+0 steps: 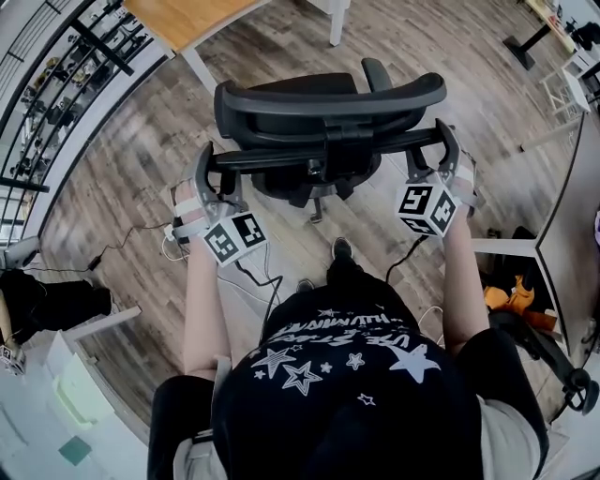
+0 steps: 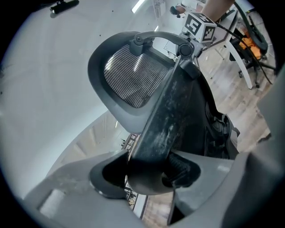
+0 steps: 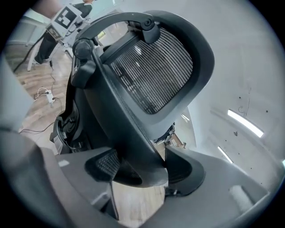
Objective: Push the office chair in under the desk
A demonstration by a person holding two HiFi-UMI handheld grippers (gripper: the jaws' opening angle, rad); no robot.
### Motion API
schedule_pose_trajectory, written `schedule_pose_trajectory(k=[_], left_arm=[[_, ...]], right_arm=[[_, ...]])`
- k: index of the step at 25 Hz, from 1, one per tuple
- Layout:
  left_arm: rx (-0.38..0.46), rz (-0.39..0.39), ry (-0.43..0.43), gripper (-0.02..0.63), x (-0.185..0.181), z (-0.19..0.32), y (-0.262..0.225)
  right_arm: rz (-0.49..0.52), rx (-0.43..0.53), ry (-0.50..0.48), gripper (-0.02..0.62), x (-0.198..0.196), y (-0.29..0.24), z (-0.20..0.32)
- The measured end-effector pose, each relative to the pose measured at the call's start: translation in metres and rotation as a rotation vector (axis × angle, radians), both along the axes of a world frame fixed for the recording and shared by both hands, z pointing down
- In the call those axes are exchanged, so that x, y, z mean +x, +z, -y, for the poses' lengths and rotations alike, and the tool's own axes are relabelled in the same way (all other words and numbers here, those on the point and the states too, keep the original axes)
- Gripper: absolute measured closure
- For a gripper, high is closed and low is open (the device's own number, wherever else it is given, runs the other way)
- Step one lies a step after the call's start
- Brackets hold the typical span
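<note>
- the wood floor [image 1: 141,141] lies open between chair and desk, so the castors should have a free run, as far as i can judge.
- the desk [image 1: 173,17] shows only as a wooden corner on white legs at the top of the head view; the gap under it is the target.
- the office chair [image 1: 328,112] stands just in front of the person, its mesh back towards them and its seat towards the desk. it is near the desk but not yet under it.
- the left gripper [image 1: 208,183] is partly closed, its pads pressed onto the dark left side bar [image 2: 167,111] of the chair's back frame.
- the right gripper [image 1: 442,167] clamps the matching right side bar [image 3: 120,124] the same way. a hold on each side likely keeps the chair from swivelling while it is pushed.
- thin cables [image 1: 122,246] trail on the floor at the left, clear of the wheels.
</note>
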State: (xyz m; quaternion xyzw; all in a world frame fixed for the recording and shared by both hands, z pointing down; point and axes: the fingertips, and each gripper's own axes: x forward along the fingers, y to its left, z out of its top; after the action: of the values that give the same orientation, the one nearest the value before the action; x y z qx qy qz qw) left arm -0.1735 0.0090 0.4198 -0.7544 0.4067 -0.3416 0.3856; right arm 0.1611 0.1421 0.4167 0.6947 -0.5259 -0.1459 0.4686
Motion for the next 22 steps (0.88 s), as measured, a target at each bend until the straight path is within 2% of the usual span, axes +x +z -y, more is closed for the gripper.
schedule_pose_trajectory(k=[11, 22], left_arm=[[0.025, -0.007, -0.045, 0.372, 0.042, 0.022, 0.005], [0.003, 0.004, -0.124, 0.371, 0.075, 0.054, 0.006]], right_arm=[[-0.026, -0.016, -0.027, 0.3, 0.054, 0.007, 0.051], [-0.052, -0.005, -0.097, 0.319, 0.093, 0.008, 0.103]])
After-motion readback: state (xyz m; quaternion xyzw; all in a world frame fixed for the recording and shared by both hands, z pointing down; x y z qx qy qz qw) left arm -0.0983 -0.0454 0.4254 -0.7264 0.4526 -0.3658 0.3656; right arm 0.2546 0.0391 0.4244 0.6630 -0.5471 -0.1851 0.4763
